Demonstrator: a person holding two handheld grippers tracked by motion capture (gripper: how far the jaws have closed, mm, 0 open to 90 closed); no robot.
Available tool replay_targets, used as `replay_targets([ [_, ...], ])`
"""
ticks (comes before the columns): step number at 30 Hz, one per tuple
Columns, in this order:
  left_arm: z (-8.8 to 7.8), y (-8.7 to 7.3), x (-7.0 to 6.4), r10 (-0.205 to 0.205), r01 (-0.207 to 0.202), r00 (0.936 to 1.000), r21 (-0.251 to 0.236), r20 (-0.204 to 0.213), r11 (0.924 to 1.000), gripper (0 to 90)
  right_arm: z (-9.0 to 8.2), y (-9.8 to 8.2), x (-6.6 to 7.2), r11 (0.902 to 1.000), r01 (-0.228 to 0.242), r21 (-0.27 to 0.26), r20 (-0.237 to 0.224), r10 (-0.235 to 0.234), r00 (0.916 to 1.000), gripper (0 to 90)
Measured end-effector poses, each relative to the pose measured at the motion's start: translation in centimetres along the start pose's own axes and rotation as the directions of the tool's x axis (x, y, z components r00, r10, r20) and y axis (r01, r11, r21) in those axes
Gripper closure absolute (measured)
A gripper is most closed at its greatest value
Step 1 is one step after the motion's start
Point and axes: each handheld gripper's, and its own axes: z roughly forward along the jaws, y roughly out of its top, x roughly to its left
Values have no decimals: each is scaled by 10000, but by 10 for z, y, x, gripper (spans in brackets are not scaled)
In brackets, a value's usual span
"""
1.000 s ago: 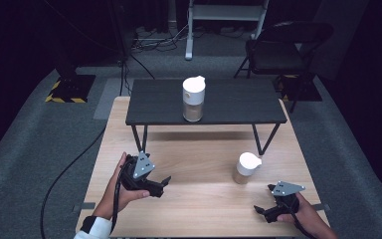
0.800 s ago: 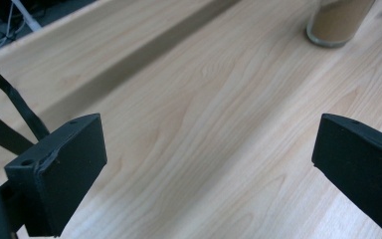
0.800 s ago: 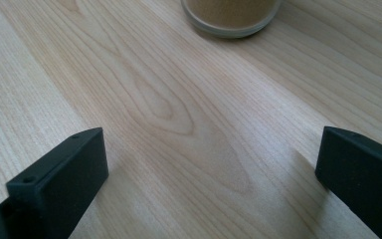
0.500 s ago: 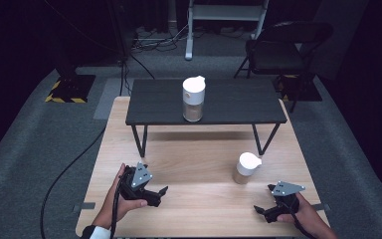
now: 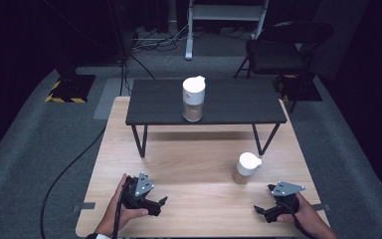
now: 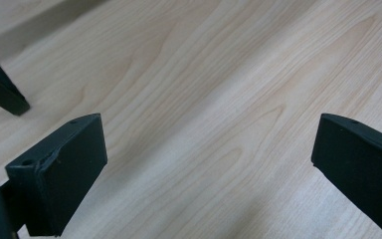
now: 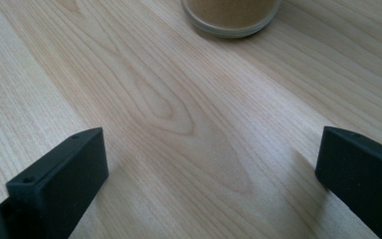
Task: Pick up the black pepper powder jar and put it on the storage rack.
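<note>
Two lidded jars, one (image 5: pixel 245 168) on table (image 5: pixel 199 164), one (image 5: pixel 194 98) on black shelf (image 5: pixel 229 102), two hand-held grippers (image 5: pixel 160 203) (image 5: pixel 259 211) spread apart

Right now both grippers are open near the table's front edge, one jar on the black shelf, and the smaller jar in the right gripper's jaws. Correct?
Not quite. The smaller jar stands free on the table, ahead of the right gripper, whose open jaws hold nothing; the right gripper view shows bare wood between them. The rest holds: left gripper open, one jar on the black shelf.
</note>
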Motion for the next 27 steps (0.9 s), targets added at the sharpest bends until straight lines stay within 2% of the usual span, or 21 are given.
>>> replay_targets([
  [16, 14, -9, 3, -158, 164, 9998, 680, -93, 9975, 9, 0, 0, 0, 10000, -8, 0, 2, 8, 10000, 0],
  [24, 21, -12, 5, -188, 190, 9998, 1074, -34, 9940, 10, 0, 0, 0, 10000, -10, 0, 1, 10, 10000, 0],
  [27, 21, -13, 6, -262, 256, 9996, 1082, 40, 9938, 9, 0, 0, 0, 10000, -9, 1, 1, 9, 10000, 0],
])
